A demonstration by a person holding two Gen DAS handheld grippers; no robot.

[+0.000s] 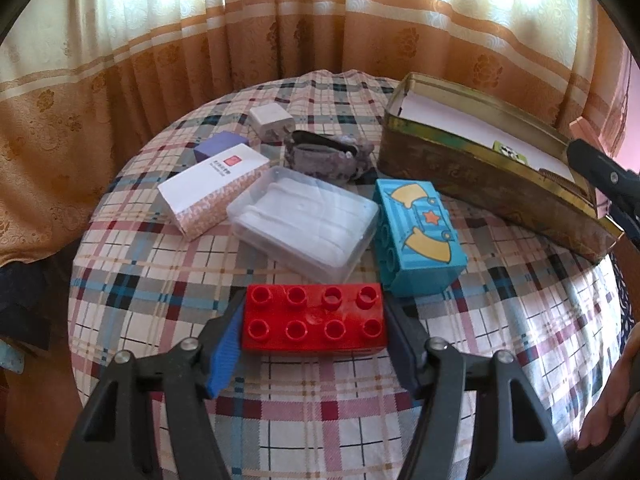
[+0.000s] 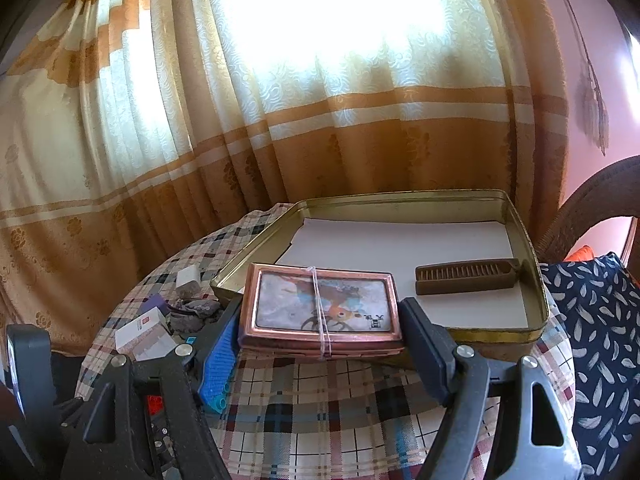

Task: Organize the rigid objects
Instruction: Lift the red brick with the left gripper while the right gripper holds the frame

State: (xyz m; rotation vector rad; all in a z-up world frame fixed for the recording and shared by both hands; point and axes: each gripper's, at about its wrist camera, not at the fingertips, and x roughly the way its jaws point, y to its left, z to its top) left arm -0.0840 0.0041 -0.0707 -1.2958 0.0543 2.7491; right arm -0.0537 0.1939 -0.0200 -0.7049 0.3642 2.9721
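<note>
Red brick (image 1: 314,318) clamped in left tongs (image 1: 314,336) on desk (image 1: 160,280) | copper case (image 2: 320,310) clamped in right tongs (image 2: 320,340) beside tin (image 2: 536,280) | comb (image 2: 466,277) inside already | blue brick (image 1: 418,236), boxes unsorted

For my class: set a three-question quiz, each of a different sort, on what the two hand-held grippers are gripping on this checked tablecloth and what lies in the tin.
1. True or false: the left hand-held gripper is closed on the red brick.
2. What does the right hand-held gripper hold? A) copper-framed case B) blue brick C) clear plastic box
3. Fill in: inside the gold tin, on white paper, lies a brown ____.

Key
1. True.
2. A, the copper-framed case, bound with a rubber band.
3. Comb.
</note>
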